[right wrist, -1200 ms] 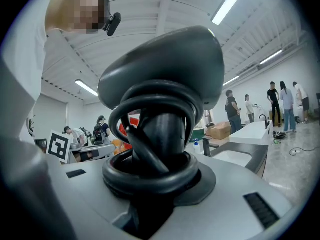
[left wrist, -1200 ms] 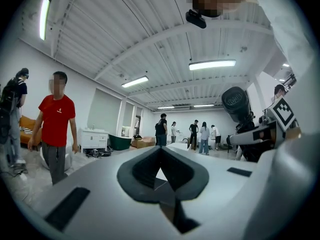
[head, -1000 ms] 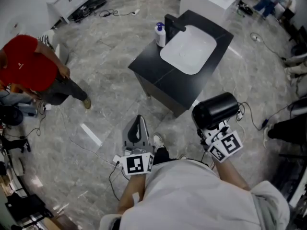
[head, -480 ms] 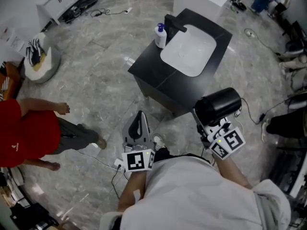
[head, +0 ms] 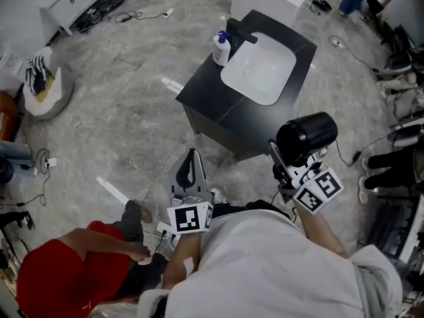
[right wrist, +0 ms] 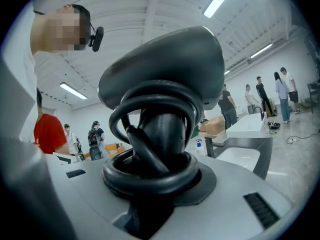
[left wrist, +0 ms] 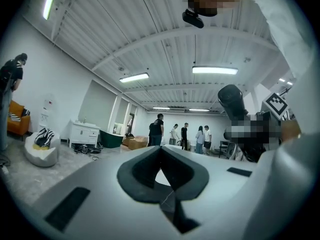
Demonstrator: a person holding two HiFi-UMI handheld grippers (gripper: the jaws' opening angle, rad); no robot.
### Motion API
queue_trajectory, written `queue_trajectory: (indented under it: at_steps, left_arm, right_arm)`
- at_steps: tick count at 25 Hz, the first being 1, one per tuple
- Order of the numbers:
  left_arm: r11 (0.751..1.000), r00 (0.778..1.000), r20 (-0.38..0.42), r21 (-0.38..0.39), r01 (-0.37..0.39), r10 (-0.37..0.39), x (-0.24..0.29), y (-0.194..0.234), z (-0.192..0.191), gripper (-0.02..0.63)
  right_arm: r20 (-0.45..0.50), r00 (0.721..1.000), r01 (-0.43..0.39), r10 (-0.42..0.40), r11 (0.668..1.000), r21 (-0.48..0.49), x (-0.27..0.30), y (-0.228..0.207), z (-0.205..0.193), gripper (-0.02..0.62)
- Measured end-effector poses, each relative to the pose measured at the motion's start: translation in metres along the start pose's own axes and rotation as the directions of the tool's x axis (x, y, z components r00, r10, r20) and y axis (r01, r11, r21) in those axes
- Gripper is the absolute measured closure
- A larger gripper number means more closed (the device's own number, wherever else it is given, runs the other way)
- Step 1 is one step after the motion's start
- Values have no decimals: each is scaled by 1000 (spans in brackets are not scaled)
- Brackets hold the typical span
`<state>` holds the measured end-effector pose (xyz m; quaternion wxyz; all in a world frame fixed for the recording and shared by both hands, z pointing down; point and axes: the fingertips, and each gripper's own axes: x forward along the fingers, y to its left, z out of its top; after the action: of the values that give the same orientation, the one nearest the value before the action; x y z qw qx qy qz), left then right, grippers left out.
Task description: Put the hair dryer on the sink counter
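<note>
While the black hair dryer (head: 306,136), its cord coiled round the handle, stands upright in the right gripper (head: 286,171), whose jaws clamp that handle, the carry is the step in hand: the dryer hangs over the floor, near the front corner of the black sink counter (head: 218,101) but not above it. The left gripper (head: 191,164) sits low, jaws together on nothing. Next, I'd judge, the dryer must go forward over the bare dark top beside the white basin (head: 260,68), probably clear of the soap bottle (head: 220,48), then down before letting go.
</note>
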<state>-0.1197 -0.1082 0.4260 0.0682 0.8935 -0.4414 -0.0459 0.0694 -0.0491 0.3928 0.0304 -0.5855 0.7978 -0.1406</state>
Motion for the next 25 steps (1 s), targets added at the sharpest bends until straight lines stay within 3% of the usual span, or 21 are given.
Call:
queue_trajectory:
  at_steps: [13,25]
  left_arm:
    - [997,997,38,-3,73,-73,18,2,9,604]
    - [999,999,29,23,37,-38,13,1,11,603]
  right_arm:
    - [0,997,78,-78,996,-45,-4,2,15,439]
    - [-21,1000,1,-2,1000,-18,14,4,15,439]
